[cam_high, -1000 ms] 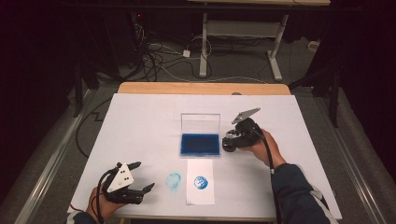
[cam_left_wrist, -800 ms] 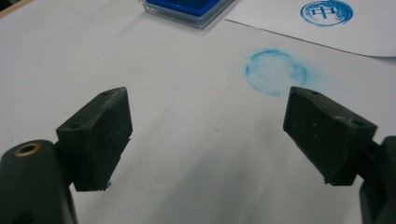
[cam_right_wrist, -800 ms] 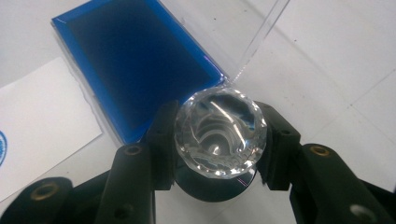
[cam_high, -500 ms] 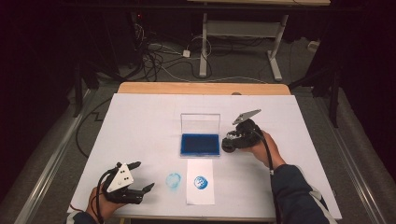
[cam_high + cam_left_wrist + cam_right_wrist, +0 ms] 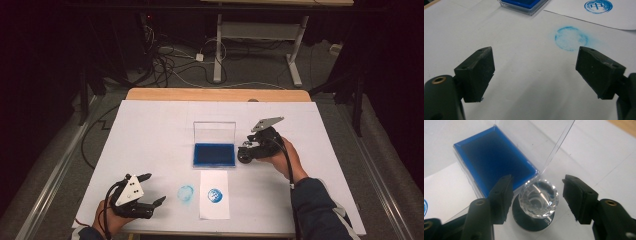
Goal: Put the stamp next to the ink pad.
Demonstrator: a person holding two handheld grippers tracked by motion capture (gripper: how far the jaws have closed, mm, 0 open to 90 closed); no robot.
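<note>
On the white-covered desk, the right gripper has just been opening its jaws; the round stamp with a faceted clear-crystal knob and dark base stands upright between them, with gaps showing on both sides of the knob, so it is released. The stamp sits on the desk just beside the right side of the blue ink pad in its clear plastic case, whose lid stands raised, near the desk's middle. Toward the near edge lie a white paper sheet bearing a round blue imprint and, just left of it, a faint blue ring smudge. The left gripper rests at the near left corner, jaws spread wide and empty.
</note>
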